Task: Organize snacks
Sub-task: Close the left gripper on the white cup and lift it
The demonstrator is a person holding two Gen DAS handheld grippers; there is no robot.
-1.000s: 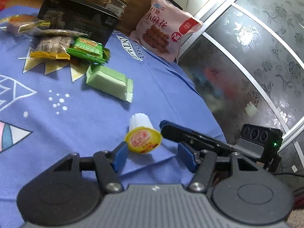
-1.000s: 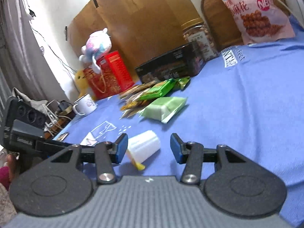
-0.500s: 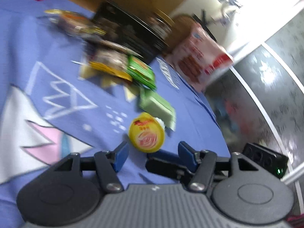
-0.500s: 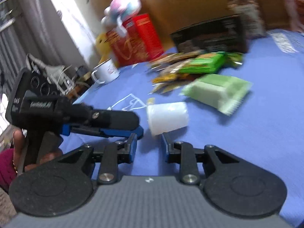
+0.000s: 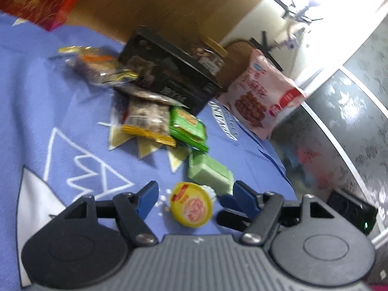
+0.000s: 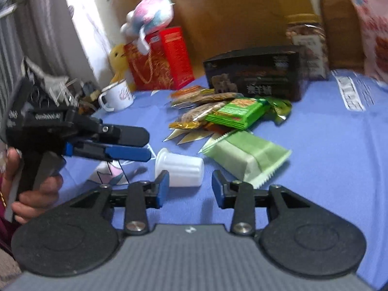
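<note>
Lying between open pads: jelly cup [image 5: 191, 205]

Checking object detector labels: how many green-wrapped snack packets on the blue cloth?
2. A bright green printed foil packet lies in the snack pile before the black box; a pale green wrapped block lies nearer, beside the white jelly cup. Others may hide under the pile.

A room in a home, soft toys [image 6: 150, 15] at the upper left, a white mug [image 6: 118, 95] at the left, snack packs [image 6: 232, 114] in the middle, blue cloth [image 6: 339, 150] underneath
</note>
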